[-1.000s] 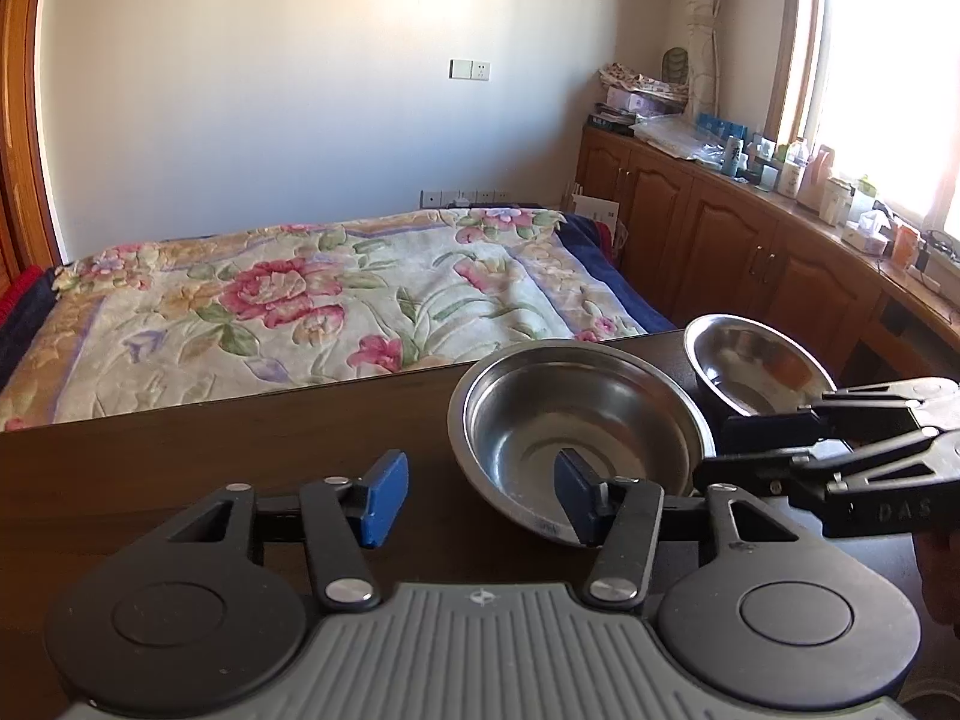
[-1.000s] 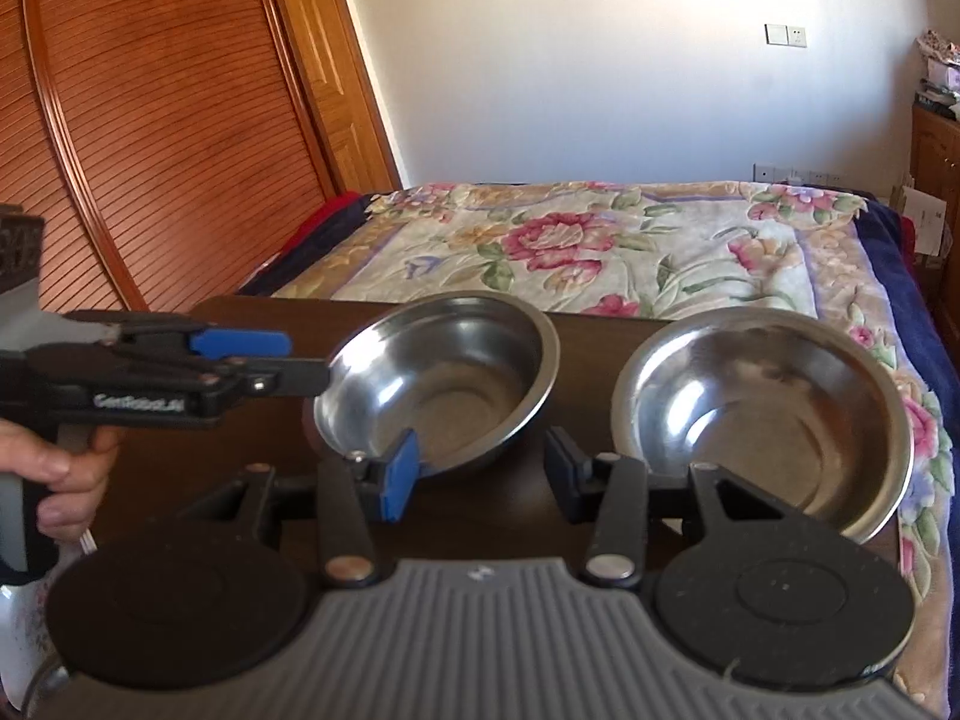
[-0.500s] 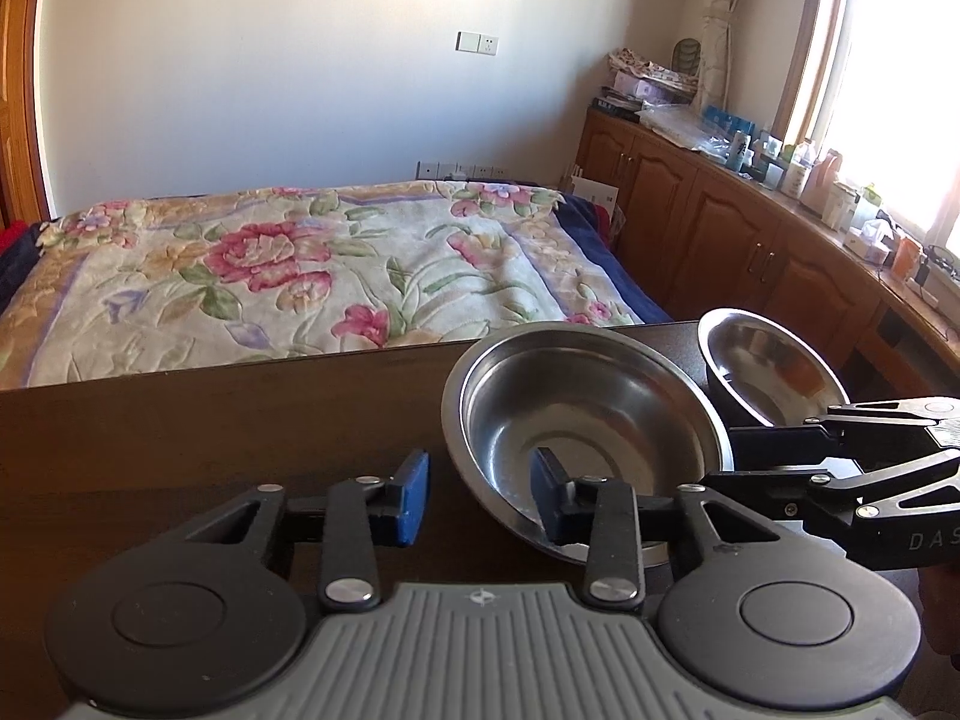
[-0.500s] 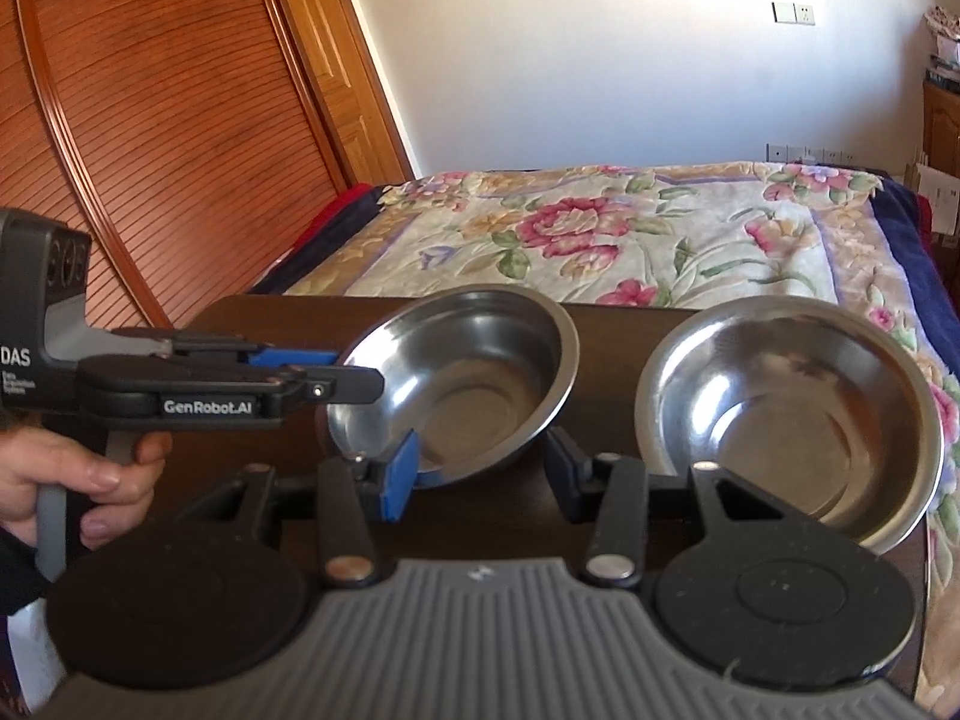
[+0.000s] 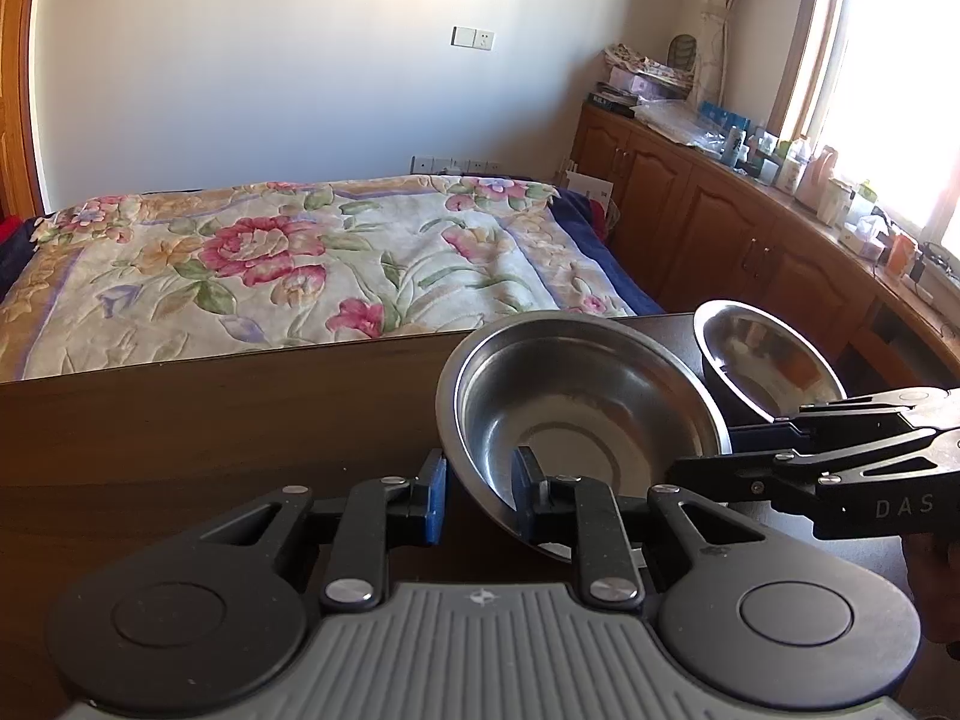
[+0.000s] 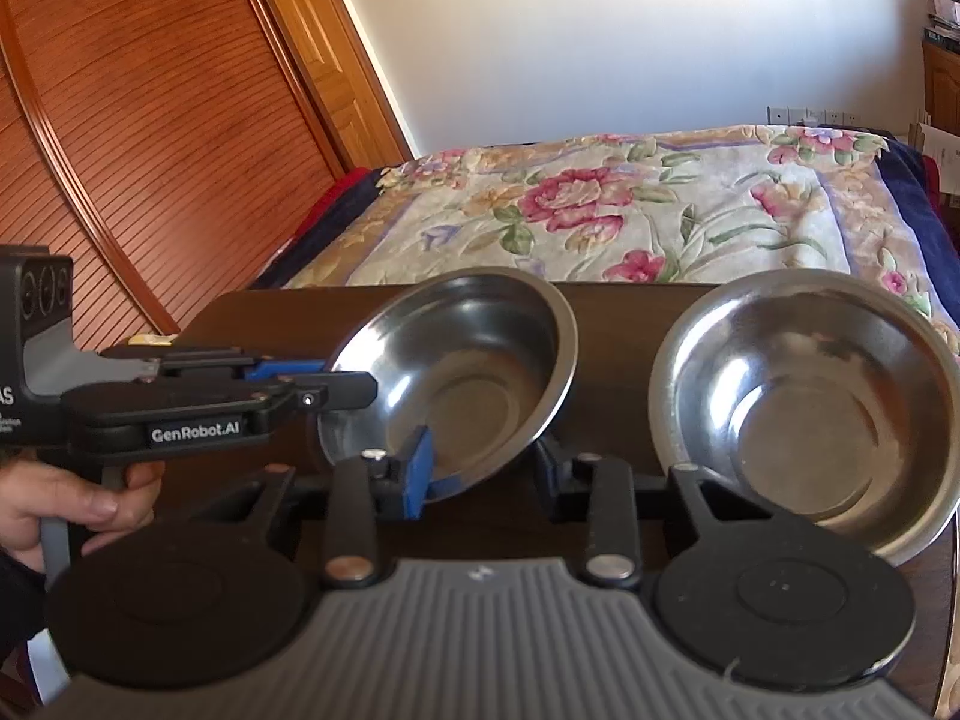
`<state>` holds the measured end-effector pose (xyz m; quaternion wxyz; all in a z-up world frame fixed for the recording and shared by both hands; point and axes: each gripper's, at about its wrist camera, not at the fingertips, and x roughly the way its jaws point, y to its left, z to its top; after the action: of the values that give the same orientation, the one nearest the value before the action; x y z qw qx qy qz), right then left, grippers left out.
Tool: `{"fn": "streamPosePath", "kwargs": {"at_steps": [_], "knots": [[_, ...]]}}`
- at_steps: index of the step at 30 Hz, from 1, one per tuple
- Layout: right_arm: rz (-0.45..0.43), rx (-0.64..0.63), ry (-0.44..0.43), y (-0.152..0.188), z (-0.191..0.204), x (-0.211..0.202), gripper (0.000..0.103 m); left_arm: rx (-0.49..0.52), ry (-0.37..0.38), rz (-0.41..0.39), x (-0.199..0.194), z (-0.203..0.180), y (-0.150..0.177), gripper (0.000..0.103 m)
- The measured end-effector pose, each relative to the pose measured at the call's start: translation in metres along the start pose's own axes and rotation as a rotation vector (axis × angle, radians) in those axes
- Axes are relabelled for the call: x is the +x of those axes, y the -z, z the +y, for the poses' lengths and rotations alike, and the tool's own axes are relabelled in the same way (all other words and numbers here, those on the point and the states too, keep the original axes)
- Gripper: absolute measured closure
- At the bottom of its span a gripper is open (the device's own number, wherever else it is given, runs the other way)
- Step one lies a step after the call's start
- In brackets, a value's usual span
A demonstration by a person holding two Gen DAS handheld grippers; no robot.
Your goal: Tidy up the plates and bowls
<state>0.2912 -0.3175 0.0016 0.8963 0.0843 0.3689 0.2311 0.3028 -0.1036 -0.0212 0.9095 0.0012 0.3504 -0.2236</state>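
Two steel bowls sit on a dark wooden table [image 5: 210,420]. The nearer bowl [image 5: 588,420] [image 6: 456,372] is tilted, its far rim raised. My left gripper [image 5: 478,498] [image 6: 336,381] straddles its near rim, one pad inside and one outside, with a small gap showing at the outer pad. The second bowl [image 5: 762,360] [image 6: 804,396] lies flat to the right. My right gripper [image 6: 486,474] [image 5: 714,450] is open between the two bowls. Its left pad is level with the tilted bowl's edge; I cannot tell if they touch.
A bed with a floral cover [image 5: 300,264] lies just past the table's far edge. Wooden cabinets [image 5: 720,222] with cluttered tops run under the window on the right. A slatted wooden door [image 6: 150,120] stands at the left. A hand [image 6: 66,504] holds the left gripper's handle.
The left jaws have narrowed steadily from wide open to close around the bowl's rim, and the bowl looks more tilted. The right gripper has hardly moved and stays open.
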Motion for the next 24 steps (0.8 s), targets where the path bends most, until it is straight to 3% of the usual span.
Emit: {"fn": "streamPosePath", "kwargs": {"at_steps": [4, 24], "knots": [[-0.003, 0.000, 0.005, 0.000, -0.001, -0.003, 0.074, -0.004, 0.002, 0.000, -0.004, 0.000, 0.000, 0.080], [-0.063, -0.020, 0.017, -0.001, 0.012, -0.046, 0.074, 0.045, 0.021, -0.062, -0.060, -0.026, -0.007, 0.080]]}}
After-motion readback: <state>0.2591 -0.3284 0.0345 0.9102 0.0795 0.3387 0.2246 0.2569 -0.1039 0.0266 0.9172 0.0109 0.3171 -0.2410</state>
